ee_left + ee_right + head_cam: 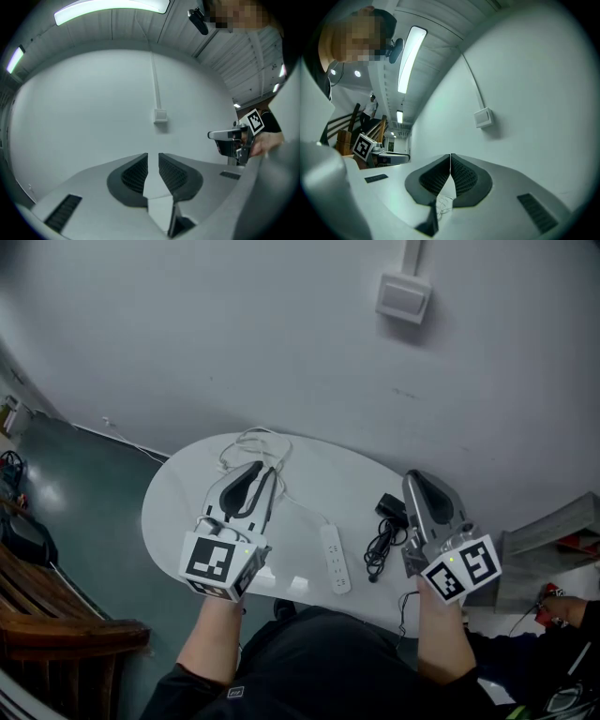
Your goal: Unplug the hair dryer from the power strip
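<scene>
So the white power strip (pixel 335 559) lies flat on the oval table (pixel 178 502), close to the near edge and pretty much in the gap between the two tools, with its long axis running away from the person toward the wall. Nothing looks plugged into it as far as I can see. A black plug (pixel 389 507) with its bundled black cord (pixel 378 549) sits just right of the strip, not touching it. That makes the right gripper (pixel 422 486) the nearer one, but its jaws are pressed together on nothing. The left gripper (pixel 251 479) has a narrow gap, also empty. Both point level at the wall, above everything. Can't spot the hair dryer itself anywhere.
</scene>
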### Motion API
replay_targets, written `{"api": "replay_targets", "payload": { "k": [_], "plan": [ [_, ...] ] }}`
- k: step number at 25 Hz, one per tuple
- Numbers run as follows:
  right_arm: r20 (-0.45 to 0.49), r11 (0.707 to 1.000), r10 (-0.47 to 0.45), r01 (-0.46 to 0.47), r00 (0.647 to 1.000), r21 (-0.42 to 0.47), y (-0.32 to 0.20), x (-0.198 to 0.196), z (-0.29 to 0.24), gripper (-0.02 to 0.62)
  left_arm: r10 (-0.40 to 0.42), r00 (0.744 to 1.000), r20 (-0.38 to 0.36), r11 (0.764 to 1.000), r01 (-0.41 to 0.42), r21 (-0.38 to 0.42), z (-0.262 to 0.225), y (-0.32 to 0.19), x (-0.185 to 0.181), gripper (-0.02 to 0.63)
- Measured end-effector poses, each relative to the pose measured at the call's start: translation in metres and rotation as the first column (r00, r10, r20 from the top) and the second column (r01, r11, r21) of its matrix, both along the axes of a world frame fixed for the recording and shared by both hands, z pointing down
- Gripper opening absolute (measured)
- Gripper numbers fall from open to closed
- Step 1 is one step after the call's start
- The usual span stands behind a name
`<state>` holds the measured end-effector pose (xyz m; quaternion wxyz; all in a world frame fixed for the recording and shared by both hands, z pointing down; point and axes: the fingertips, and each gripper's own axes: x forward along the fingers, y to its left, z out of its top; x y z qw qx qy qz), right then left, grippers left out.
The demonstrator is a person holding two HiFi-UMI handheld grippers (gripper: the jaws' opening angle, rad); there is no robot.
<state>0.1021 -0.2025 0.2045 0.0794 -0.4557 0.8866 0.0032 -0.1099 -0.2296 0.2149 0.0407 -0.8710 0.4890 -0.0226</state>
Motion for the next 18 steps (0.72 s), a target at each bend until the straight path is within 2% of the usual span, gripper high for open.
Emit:
{"api": "replay_targets", "payload": {
  "k": [4,9,18],
  "plan": [
    [0.001,0.999,0.03,-0.03,1.0,-0.024,0.001,0.005,0.016,0.035,0.016,1.0,0.0,1.0,-0.016,0.008,0.005,0.006,0.015,0.06],
    [-0.004,0.997,0.033,-0.033,0.999,-0.072,-0.004,0.012,0.037,0.034,0.021,1.0,0.017,1.0,-0.021,-0.023,0.021,0.001,0.022,0.046],
    [-0.017,0.996,0.035,-0.036,0.999,-0.077,-0.008,0.01,0.043,0.034,0.024,1.0,0.011,0.999,-0.023,-0.048,0.031,-0.01,0.02,0.032]
  ]
}}
